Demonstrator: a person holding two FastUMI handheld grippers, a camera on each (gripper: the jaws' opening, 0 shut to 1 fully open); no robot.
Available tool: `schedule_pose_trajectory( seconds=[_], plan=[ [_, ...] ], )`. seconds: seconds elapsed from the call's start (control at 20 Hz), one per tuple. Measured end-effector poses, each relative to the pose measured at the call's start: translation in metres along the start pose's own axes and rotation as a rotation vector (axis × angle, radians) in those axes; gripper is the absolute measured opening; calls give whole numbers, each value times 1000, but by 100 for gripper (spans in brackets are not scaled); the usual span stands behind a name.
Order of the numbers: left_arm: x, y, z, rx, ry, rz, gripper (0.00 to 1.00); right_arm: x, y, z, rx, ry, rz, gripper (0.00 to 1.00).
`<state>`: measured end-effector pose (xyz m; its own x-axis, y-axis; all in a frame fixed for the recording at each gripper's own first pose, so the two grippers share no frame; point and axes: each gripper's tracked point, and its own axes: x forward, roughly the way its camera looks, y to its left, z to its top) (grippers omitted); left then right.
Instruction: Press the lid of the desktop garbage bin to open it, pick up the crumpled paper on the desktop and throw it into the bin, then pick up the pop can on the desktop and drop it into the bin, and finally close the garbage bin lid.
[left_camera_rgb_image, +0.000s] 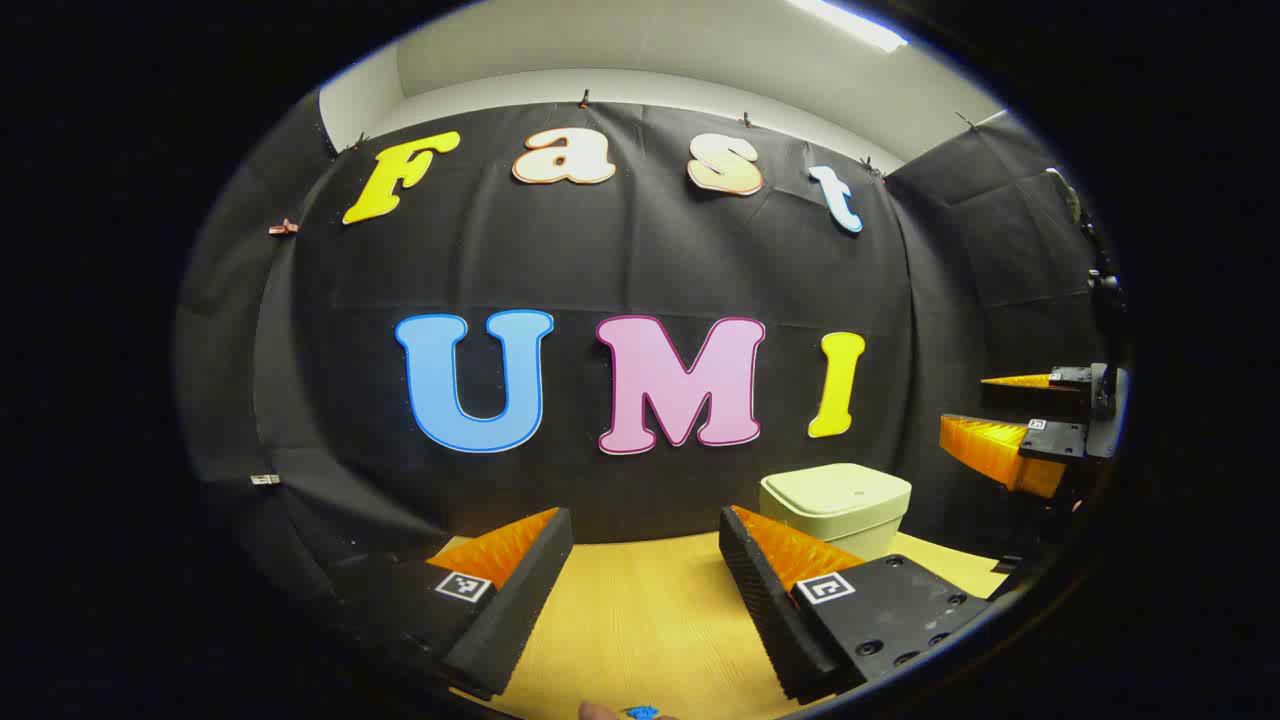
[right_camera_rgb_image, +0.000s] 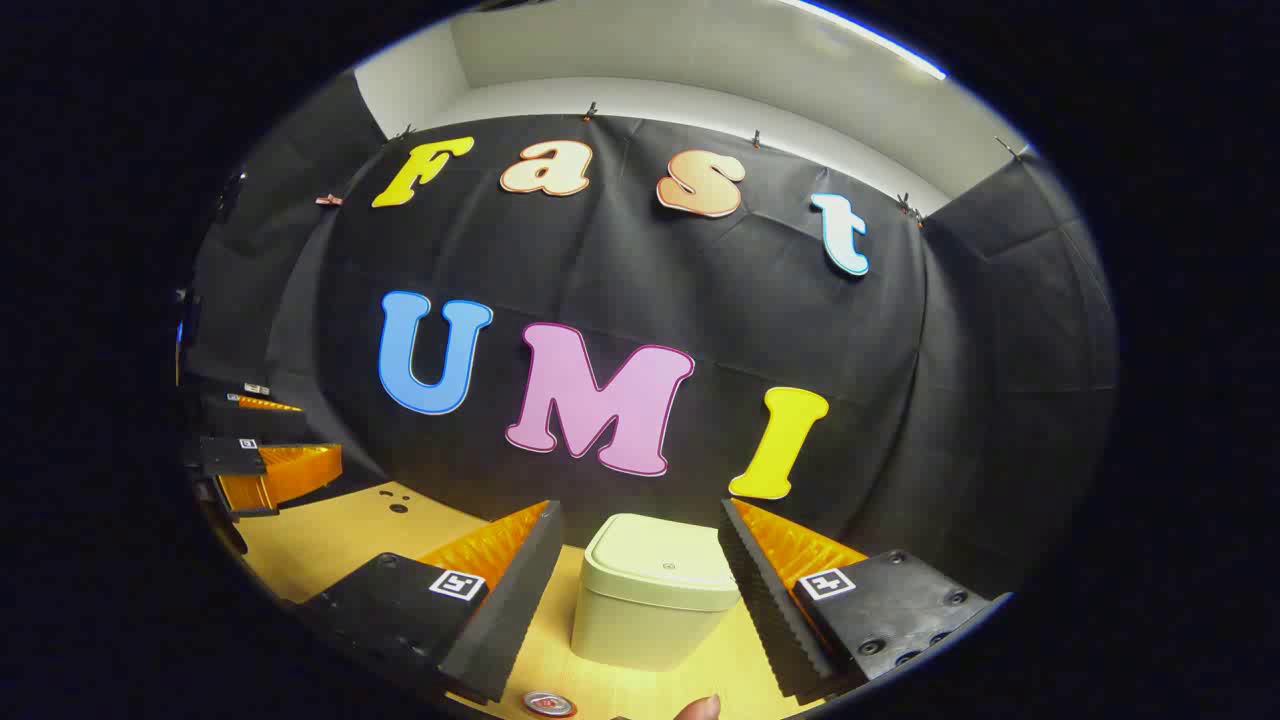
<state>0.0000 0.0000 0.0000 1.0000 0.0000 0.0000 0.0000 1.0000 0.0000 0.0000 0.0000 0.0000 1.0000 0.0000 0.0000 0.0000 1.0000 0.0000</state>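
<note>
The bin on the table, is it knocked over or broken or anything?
No, nothing looks odd. The bin stands upright on the table with its lid shut flat, and both grippers hold their fingers open, away from it.

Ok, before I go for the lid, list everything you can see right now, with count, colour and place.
Garbage bin: one, pale cream, lid shut, on the desk straight ahead of the right hand-held gripper.
Pop can: one, silver top with red, at the bottom edge of the right gripper view, near side of the bin.
Blue item: one, too cut off to identify, bottom edge of the left gripper view.
Desk: one, light wood.
Left hand-held gripper: open, holding nothing.
Right hand-held gripper: open, bin showing between its fingers, farther off.
Fingertip: one, bottom edge.
</note>
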Motion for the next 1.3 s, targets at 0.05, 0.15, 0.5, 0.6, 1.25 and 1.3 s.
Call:
schedule_pose_trajectory(
  seconds=[0.05,0.15,0.5,0.6,1.25,1.3],
  plan=[
    [0,0,-2,1,2,-2,95,-2,0,0,2,2,2,98],
    [0,0,-4,1,10,-2,95,-1,0,-2,-4,7,8,97],
    [1,2,-3,-2,9,4,95,-3,2,-2,-15,9,28,98],
    [1,2,-3,-3,8,6,95,-2,2,-3,-16,11,28,98],
    [-8,18,-105,-107,186,23,95,4,-1,-18,-20,75,57,77],
    [-8,19,-101,-91,175,31,95,7,-2,-22,-1,90,62,59]
  ],
)
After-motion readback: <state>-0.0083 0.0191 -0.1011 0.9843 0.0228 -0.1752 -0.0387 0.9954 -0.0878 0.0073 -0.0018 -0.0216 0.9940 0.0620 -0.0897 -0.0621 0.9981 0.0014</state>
